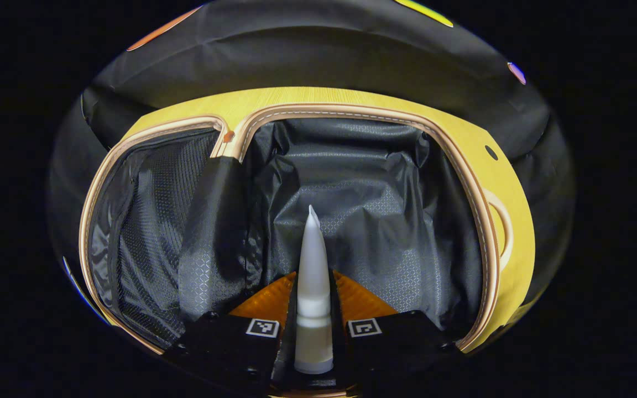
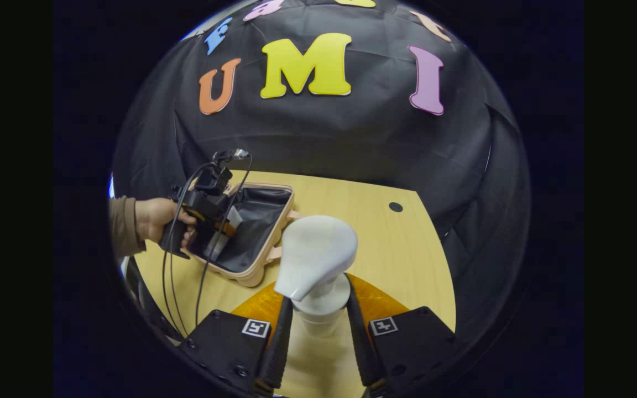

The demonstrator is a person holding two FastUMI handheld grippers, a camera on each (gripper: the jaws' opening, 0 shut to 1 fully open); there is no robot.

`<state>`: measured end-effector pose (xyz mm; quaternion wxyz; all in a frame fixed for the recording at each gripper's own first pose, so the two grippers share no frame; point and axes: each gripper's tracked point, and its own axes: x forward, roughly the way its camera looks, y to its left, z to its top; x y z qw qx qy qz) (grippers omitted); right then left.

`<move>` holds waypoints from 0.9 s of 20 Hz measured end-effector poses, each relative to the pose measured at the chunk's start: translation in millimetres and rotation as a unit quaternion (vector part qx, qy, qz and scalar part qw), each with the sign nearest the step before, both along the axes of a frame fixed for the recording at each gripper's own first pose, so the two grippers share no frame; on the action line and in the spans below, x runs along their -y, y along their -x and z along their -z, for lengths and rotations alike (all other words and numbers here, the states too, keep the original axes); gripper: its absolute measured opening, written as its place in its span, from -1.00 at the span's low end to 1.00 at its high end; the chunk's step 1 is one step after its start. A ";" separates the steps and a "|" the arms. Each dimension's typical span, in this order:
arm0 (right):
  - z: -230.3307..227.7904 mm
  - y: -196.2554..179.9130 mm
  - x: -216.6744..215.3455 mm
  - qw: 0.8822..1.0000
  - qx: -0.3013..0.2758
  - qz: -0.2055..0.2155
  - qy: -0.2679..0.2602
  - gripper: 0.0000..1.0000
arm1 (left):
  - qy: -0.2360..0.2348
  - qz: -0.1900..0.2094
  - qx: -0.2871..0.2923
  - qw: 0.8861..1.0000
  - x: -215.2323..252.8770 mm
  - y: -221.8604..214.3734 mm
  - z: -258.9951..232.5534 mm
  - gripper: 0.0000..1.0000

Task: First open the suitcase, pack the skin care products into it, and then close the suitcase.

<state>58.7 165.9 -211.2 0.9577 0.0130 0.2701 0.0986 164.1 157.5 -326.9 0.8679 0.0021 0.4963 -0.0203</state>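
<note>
The left tongs pinch a slim white tube over the open tan-trimmed suitcase, while the right tongs clamp a white pump bottle above the wooden surface (either could slip if loosened early).

Suitcase open on table, tan trim, dark liner, directly ahead of left jaws. White tube sits btwn left jaws, crimped end fwd over the liner. White pump bottle upright btwn right jaws, pump head above them.
</note>
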 end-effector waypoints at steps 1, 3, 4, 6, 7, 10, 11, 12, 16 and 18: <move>-4.7 -0.8 -4.6 1.000 0.002 -0.004 -0.002 -0.02 | 0.007 -0.003 0.000 1.000 2.6 3.1 -1.5 -0.36; -15.7 -6.8 -17.0 1.000 0.006 -0.015 -0.005 -0.03 | 0.016 -0.016 0.002 1.000 1.3 9.3 -9.5 0.01; -21.6 -12.4 -25.2 1.000 0.008 -0.021 -0.010 -0.06 | 0.022 -0.021 0.010 0.999 -0.5 12.5 -15.7 0.11; -31.2 -27.4 -45.4 0.999 0.008 -0.034 -0.022 -0.06 | 0.042 -0.030 0.038 0.998 -2.6 18.4 -33.0 0.34; -34.4 -34.9 -57.5 0.999 0.006 -0.041 -0.029 -0.03 | 0.051 -0.032 0.057 0.997 -4.1 22.3 -46.1 0.39; -41.8 -60.9 -97.9 0.997 0.001 -0.063 -0.044 -0.03 | 0.064 -0.018 0.126 0.990 -11.6 39.0 -90.7 0.62; -40.9 -67.2 -110.3 0.997 0.000 -0.068 -0.047 -0.03 | 0.069 -0.015 0.158 0.985 -13.0 46.2 -109.5 0.86; -38.5 -74.0 -123.5 0.996 -0.004 -0.074 -0.047 -0.02 | 0.076 -0.013 0.188 0.979 -14.0 55.2 -128.1 0.87; -12.5 -87.2 -169.5 0.993 -0.052 -0.090 -0.057 -0.02 | 0.069 0.001 0.318 0.946 -27.8 102.2 -209.9 0.92; 4.2 -89.0 -189.2 0.989 -0.086 -0.096 -0.067 -0.03 | 0.054 0.021 0.367 0.928 -30.7 120.8 -236.2 0.95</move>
